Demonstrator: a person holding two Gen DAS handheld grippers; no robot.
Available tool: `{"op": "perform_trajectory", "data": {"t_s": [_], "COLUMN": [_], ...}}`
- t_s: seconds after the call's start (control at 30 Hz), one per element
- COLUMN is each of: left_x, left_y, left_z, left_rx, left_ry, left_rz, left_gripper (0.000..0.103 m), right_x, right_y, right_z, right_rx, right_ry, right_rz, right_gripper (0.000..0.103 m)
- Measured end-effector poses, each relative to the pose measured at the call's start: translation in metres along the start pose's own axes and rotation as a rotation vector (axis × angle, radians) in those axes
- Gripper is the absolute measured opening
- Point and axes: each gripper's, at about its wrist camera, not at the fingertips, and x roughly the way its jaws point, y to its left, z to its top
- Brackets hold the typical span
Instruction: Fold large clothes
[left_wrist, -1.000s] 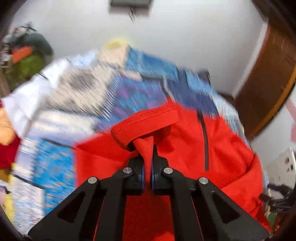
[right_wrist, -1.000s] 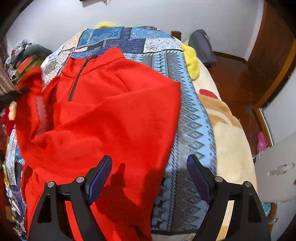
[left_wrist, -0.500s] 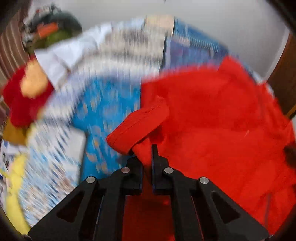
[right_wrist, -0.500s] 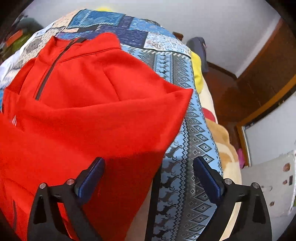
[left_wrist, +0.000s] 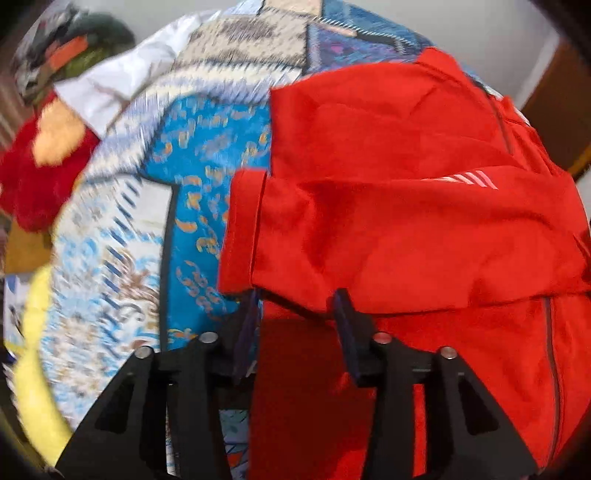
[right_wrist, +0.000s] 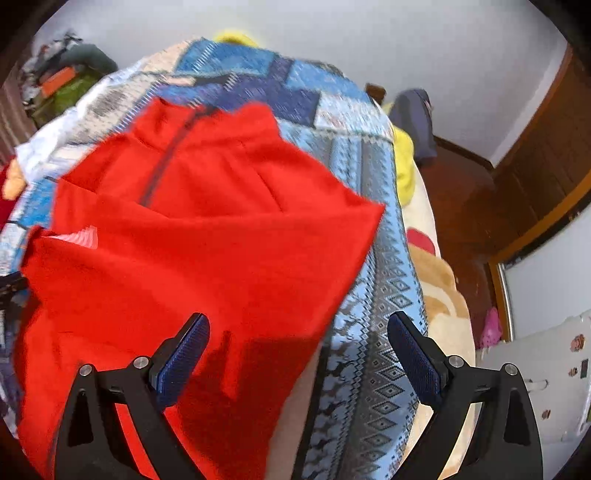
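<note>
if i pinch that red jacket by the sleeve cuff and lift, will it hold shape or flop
Likely floppy: the red jacket lies in soft creases, and its sleeve cuff sags over the patterned bedspread. Probably light for its size, since the fabric looks thin. The napped surface suggests it would not slip easily from the pads of the left hand-held gripper, whose jaws have just been opening with nothing pinched between them.

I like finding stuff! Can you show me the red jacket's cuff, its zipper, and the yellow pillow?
cuff (left_wrist: 240, 229), left wrist view, ribbed sleeve end.
zipper (right_wrist: 166, 162), right wrist view, dark line down the chest.
yellow pillow (right_wrist: 402, 162), right wrist view, its visible side.

Bare patchwork blanket (left_wrist: 207, 206) beside red jacket (left_wrist: 406, 229)
</note>
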Motion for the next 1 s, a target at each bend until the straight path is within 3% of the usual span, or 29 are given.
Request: {"op": "perform_trajectory", "data": {"t_s": [0.13, 0.27, 0.33, 0.5, 0.7, 0.9, 1.0], "left_x": [-0.034, -0.068, -0.084, -0.098, -0.061, 0.005, 0.037], "left_y": [-0.014, -0.028, -0.038, -0.063, -0.096, -0.114, -0.123], "left_z": [0.016, 0.043, 0.063, 0.112, 0.163, 0.207, 0.224], "left_rx": [0.051, 0.061, 0.074, 0.110, 0.151, 0.088, 0.080], "left_ry": [-0.061, -0.169, -0.232, -0.287, -0.244, -0.136, -0.096], "left_rz": [-0.008, -0.020, -0.025, -0.065, -0.096, -0.188, -0.191], "left_gripper": [0.044, 0.063, 0.066, 0.075, 0.080, 0.080, 0.080], "right_x": [-0.029, -0.050, -0.053, -0.045, 0.007, 0.079, 0.109], "right_y": [0.009, 0.012, 0.010, 0.007, 0.010, 0.006, 0.004], "right_z": [0.012, 0.032, 0.043, 0.074, 0.111, 0.137, 0.146], "right_rx": [0.006, 0.051, 0.074, 0.122, 0.131, 0.160, 0.165], "right_ry": [-0.068, -0.114, -0.130, -0.137, -0.081, 0.015, 0.046], "right_rz": [0.052, 0.132, 0.162, 0.217, 0.218, 0.218, 0.212], "right_gripper": [0.097, 0.097, 0.097, 0.097, 0.097, 0.097, 0.097]}}
